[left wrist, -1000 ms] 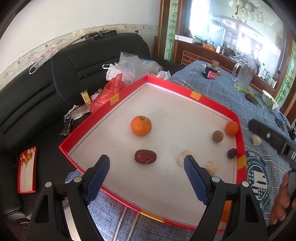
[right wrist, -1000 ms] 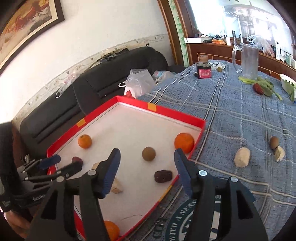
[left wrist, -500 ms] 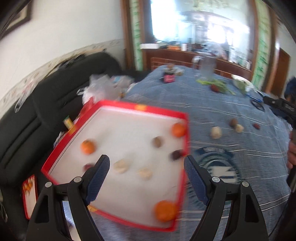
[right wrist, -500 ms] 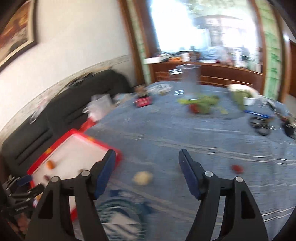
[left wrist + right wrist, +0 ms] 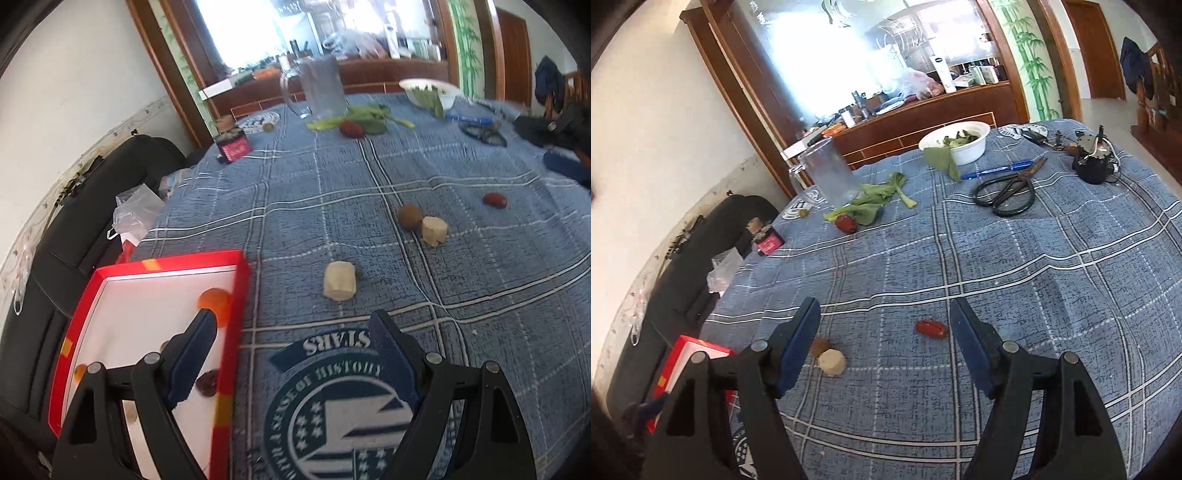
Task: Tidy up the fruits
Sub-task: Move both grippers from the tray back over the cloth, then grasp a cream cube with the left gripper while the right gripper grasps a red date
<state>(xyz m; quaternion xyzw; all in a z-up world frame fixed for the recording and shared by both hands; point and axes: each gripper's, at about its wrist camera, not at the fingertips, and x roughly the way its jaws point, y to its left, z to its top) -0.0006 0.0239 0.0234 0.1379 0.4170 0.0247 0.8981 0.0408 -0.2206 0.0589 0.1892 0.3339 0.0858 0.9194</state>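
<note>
My left gripper (image 5: 293, 332) hangs open and empty over the blue checked cloth, at the right rim of the red tray (image 5: 232, 354). The tray holds an orange (image 5: 216, 301), a dark date (image 5: 208, 382) and more pieces partly hidden by my fingers. On the cloth ahead lie a pale chunk (image 5: 340, 281), a brown round fruit (image 5: 410, 217) touching a second pale chunk (image 5: 434, 229), and a red date (image 5: 494, 199). My right gripper (image 5: 884, 332) is open and empty, with the red date (image 5: 931, 328) just beyond its tips and the brown fruit (image 5: 820, 344) with a pale chunk (image 5: 832, 362) at its left finger.
Farther back stand a clear jug (image 5: 827, 173), leafy greens (image 5: 875, 201) with a red fruit (image 5: 846, 222), a white bowl (image 5: 955, 142), scissors (image 5: 1008, 190), a blue pen (image 5: 995, 170) and a small red box (image 5: 768, 242). A black sofa (image 5: 74, 221) with bags runs along the left edge.
Both grippers have swung right, away from the tray and out over the cloth. The tray has slid to the lower left of both views. The right jaws stand wider than a second ago.
</note>
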